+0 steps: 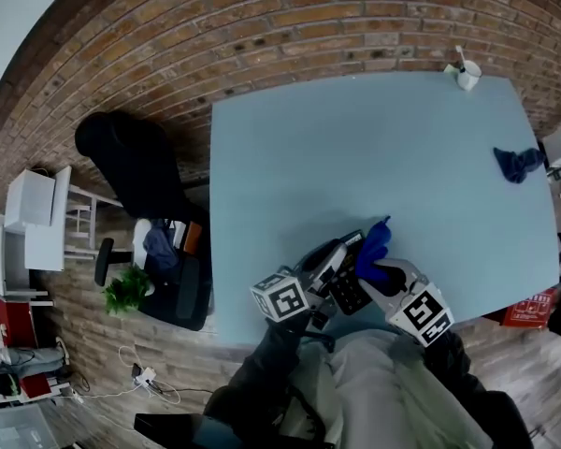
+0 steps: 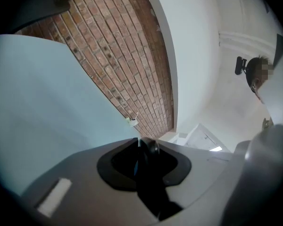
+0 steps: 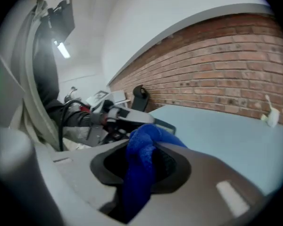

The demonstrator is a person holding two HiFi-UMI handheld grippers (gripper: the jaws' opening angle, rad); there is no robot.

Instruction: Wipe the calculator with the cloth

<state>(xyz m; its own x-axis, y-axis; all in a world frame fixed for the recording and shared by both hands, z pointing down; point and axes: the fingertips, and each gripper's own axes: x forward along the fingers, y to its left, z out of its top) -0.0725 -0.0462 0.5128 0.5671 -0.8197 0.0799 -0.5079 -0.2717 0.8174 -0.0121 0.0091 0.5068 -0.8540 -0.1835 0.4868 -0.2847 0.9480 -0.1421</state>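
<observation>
left hand-held gripper (image 2: 148,152) is clamped on the flat black calculator (image 1: 349,293), at the lower middle of the head view by the table's near edge. right hand-held gripper (image 3: 144,160) is closed on a fuzzy bright blue cloth (image 1: 375,248), which seems to touch the calculator's upper end. wiping looks barely begun, with most keys left. the pale blue table (image 1: 355,157) carries a darker blue rag (image 1: 516,165) at right and a white cup (image 1: 467,73) at upper right, beneath a red brick wall (image 1: 262,26).

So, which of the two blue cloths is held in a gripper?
The brighter blue cloth near the table's front edge: the right gripper has its jaws shut on it. The darker cloth lies loose at the table's far right edge.
</observation>
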